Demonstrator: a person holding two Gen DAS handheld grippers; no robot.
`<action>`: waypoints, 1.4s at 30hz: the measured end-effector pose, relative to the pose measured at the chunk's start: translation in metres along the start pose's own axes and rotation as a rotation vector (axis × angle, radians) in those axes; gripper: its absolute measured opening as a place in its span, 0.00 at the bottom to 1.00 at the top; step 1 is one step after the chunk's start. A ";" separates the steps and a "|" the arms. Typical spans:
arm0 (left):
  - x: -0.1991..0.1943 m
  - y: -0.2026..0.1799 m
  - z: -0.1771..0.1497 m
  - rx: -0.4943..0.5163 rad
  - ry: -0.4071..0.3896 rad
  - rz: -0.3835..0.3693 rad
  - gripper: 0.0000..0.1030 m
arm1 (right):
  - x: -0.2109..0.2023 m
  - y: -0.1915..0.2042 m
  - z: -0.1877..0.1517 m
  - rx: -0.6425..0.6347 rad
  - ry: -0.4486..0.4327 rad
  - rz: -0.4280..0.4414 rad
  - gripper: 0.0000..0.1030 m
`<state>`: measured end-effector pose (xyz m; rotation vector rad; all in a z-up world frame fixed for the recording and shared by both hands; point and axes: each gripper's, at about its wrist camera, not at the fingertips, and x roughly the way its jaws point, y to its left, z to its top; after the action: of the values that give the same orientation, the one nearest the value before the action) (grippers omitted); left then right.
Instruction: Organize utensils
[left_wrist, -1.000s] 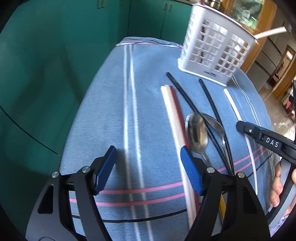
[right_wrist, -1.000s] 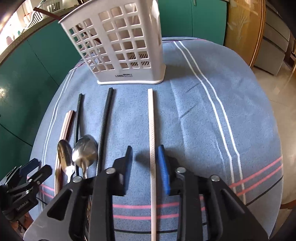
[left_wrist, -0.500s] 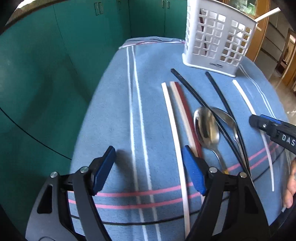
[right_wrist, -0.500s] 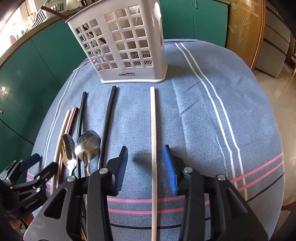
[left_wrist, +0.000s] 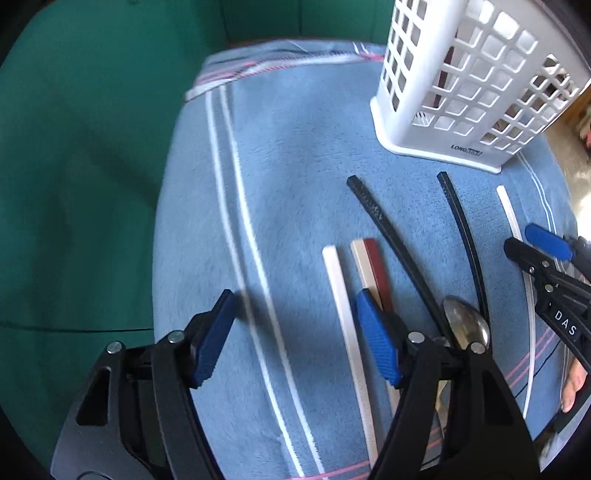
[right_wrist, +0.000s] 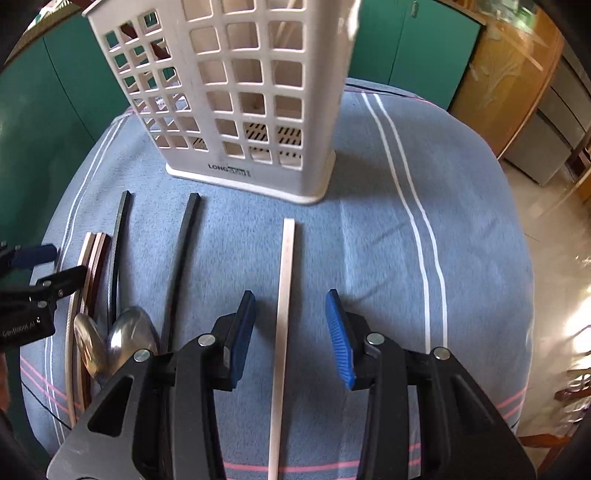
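Note:
A white slotted utensil basket (right_wrist: 240, 92) stands upright at the far side of the blue striped cloth (right_wrist: 369, 240); it also shows in the left wrist view (left_wrist: 476, 77). Chopsticks lie in a row before it: a white one (right_wrist: 286, 280), two black ones (right_wrist: 183, 258) (right_wrist: 118, 251), and a white, cream and dark red group (left_wrist: 365, 273). Two metal spoons (right_wrist: 122, 339) lie beside them. My right gripper (right_wrist: 291, 332) is open, its jaws either side of the white chopstick. My left gripper (left_wrist: 295, 339) is open above the cloth, left of the group.
Green cabinet doors (left_wrist: 92, 129) surround the table on the left and far sides. A wooden door (right_wrist: 517, 74) and tiled floor lie to the right. The cloth's edge drops off at the left (left_wrist: 159, 258).
Both grippers moved forward toward the basket. My right gripper's jaws opened wider around the white chopstick. My left gripper stayed open.

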<state>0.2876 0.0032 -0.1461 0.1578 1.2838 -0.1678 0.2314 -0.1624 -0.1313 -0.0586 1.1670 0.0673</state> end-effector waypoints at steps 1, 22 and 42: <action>0.002 -0.001 0.006 0.011 0.028 -0.008 0.59 | 0.001 0.001 0.004 -0.012 0.016 0.013 0.35; -0.071 -0.010 -0.015 -0.042 -0.158 -0.140 0.06 | -0.073 -0.041 0.006 0.061 -0.137 0.201 0.06; -0.283 0.015 -0.055 -0.106 -0.782 -0.206 0.06 | -0.248 -0.042 -0.025 0.062 -0.585 0.299 0.06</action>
<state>0.1615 0.0395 0.1109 -0.1284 0.5235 -0.3018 0.1147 -0.2118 0.0872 0.1821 0.5845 0.2924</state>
